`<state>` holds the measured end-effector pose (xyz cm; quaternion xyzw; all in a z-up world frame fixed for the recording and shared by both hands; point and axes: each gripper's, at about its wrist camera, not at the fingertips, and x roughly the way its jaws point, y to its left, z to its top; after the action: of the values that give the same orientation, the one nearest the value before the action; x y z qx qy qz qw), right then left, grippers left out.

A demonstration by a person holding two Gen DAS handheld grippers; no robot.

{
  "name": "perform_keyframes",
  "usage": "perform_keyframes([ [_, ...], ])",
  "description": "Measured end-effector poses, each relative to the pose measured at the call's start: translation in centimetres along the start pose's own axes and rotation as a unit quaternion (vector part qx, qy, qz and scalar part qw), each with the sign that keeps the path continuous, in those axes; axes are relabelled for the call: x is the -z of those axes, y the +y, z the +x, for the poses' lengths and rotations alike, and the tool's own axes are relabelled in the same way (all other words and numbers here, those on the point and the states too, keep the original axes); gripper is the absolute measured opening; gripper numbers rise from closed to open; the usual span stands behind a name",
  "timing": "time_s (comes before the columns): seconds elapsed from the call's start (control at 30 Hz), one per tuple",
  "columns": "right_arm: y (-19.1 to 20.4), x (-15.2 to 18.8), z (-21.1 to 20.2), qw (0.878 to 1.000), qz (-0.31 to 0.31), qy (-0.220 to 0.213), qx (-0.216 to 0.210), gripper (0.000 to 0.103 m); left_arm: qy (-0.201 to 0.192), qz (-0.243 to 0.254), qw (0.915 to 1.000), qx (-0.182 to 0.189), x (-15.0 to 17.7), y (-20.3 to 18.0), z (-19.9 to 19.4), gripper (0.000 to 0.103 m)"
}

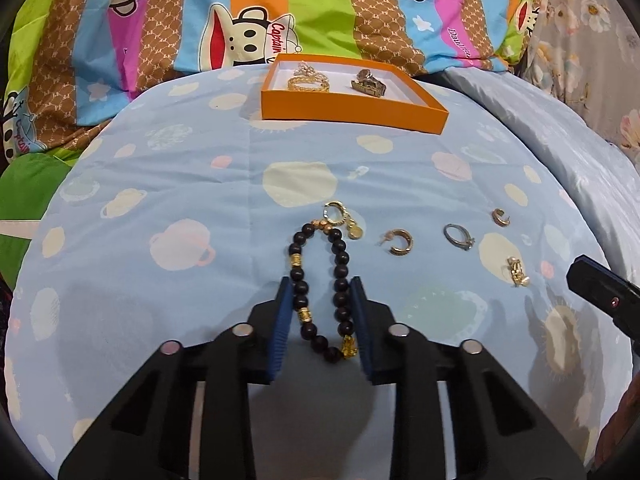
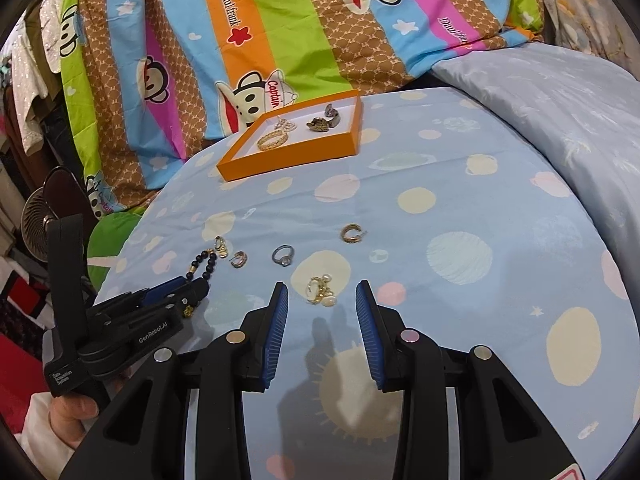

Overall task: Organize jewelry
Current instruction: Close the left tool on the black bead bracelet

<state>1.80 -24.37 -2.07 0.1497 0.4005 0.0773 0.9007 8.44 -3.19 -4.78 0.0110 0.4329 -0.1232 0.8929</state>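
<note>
A dark bead bracelet [image 1: 320, 280] with gold beads lies on the blue sheet, its near part between the fingers of my left gripper [image 1: 320, 284], which is open around it. In the right wrist view the bracelet [image 2: 204, 264] shows at the left gripper's tips. My right gripper [image 2: 322, 288] is open and empty, just short of a gold pearl earring [image 2: 322, 290], also seen in the left view [image 1: 518, 274]. An orange tray [image 1: 352, 114] [image 2: 288, 164] at the back holds a gold bangle [image 1: 308, 82] and dark pieces [image 1: 368, 82].
Loose on the sheet: a gold hoop charm [image 1: 340, 216], a hoop earring [image 1: 398, 242], a silver ring [image 1: 458, 236] and a small hoop [image 1: 500, 216]. A striped monkey-print quilt [image 1: 280, 12] lies behind the tray. A pale blue duvet [image 2: 560, 112] rises at right.
</note>
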Motion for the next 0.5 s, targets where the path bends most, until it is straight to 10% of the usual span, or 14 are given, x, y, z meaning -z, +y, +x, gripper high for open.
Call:
perform_keyframes([
  [0.5,4.1,-2.3,6.9,0.997,-0.061,0.039,0.014,0.035,-0.001,-0.030,0.9987,0.042,0.0,1.9,0.0,0.008],
])
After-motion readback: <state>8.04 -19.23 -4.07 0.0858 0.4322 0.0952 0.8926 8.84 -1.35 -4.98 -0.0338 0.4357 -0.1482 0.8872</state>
